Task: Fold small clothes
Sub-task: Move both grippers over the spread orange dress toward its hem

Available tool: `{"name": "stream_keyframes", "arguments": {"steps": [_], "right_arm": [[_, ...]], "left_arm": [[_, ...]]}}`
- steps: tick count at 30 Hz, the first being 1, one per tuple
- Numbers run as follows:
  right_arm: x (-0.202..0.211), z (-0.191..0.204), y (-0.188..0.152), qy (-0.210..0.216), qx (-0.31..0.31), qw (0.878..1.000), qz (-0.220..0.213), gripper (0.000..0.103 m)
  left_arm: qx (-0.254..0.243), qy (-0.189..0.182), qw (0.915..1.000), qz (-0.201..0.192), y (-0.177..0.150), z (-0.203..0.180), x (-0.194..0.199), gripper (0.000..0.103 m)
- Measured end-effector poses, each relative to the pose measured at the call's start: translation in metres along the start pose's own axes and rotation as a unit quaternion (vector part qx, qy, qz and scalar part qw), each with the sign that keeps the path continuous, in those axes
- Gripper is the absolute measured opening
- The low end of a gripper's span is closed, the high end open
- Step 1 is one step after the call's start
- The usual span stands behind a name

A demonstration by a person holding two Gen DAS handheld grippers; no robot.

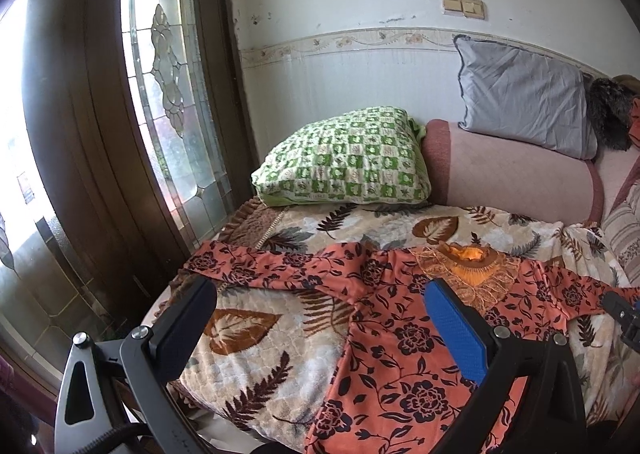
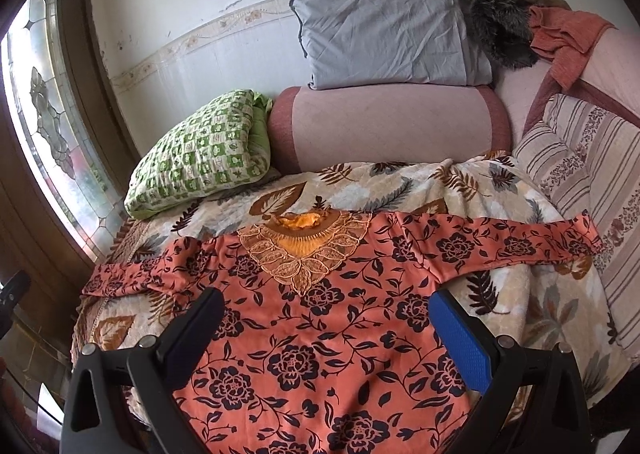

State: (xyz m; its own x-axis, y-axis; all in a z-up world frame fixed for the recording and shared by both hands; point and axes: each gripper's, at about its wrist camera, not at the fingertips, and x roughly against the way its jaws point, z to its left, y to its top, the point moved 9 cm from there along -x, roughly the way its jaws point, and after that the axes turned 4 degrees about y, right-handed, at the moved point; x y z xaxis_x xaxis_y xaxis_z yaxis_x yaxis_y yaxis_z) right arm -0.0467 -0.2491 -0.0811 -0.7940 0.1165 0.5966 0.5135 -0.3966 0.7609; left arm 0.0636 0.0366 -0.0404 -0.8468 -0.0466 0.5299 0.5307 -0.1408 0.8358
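- Garment (image 2: 320,334): one orange top with a dark floral print lies spread flat, front up, on the leaf-patterned blanket (image 2: 400,182) that covers the bed; the embroidered neckline (image 2: 304,250) points toward the pillows, and both sleeves are extended sideways.
- Handling, judged: the fabric appears thin, light and limp, probably somewhat slippery; it should drape and crease easily and will not hold shape when lifted. The stitched neckline panel looks stiffer.
- Suggested hold, judged: pinch a sleeve cuff, left sleeve (image 1: 256,262) or right sleeve (image 2: 560,238), or a shoulder seam or hem corner, taking the top layer only so the plush blanket is not caught.
- Left gripper (image 1: 320,318): fingers spread apart, holding nothing, poised above the garment's left side.
- Right gripper (image 2: 324,334): fingers likewise parted and empty, over the chest area.
- Count: one garment, two sleeves; one green checked pillow (image 2: 200,162), one grey pillow (image 2: 384,42), one pink bolster (image 2: 384,126), one striped cushion (image 2: 580,158).
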Motion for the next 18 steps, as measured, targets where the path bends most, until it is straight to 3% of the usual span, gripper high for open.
{"name": "stream_keyframes", "arguments": {"steps": [12,18], "right_arm": [[0.014,-0.038,0.008,-0.032,-0.019,0.999,-0.017,0.103],[0.011,-0.040,0.006,-0.034,-0.015,0.999,-0.014,0.103]], "left_arm": [[-0.053,-0.030,0.9980,0.011,-0.011,-0.056,-0.004,0.103],[-0.058,-0.034,0.9977,0.010,-0.011,-0.064,-0.002,0.103]]}}
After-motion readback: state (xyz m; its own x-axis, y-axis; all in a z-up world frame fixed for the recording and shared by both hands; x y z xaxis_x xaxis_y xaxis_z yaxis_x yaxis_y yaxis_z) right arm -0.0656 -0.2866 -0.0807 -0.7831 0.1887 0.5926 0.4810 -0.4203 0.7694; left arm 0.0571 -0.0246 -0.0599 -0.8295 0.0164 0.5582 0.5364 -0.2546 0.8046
